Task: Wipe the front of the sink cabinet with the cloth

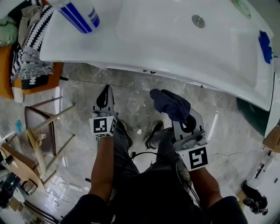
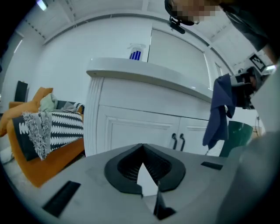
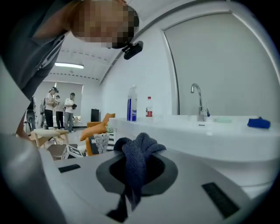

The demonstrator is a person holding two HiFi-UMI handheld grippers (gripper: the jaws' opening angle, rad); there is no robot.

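Observation:
The white sink cabinet front (image 2: 144, 127), with panelled doors and two black handles (image 2: 177, 141), stands ahead in the left gripper view. In the head view the white countertop (image 1: 144, 48) hides it. A dark blue cloth (image 1: 170, 104) hangs bunched from my right gripper (image 1: 186, 121), which is shut on it, just in front of the countertop's edge. The same cloth (image 3: 133, 155) drapes over the jaws in the right gripper view and shows as a hanging cloth (image 2: 221, 109) from the left one. My left gripper (image 1: 104, 97) is shut and empty, level with the right, a little short of the cabinet.
A blue-striped spray bottle (image 1: 78, 13) and a blue sponge (image 1: 264, 46) sit on the countertop beside the basin. An orange seat with a striped cushion (image 1: 30, 48) and a wooden stool (image 1: 41, 131) stand at the left. A dark green bin (image 1: 251, 113) stands at the right. People (image 3: 61, 109) stand far back.

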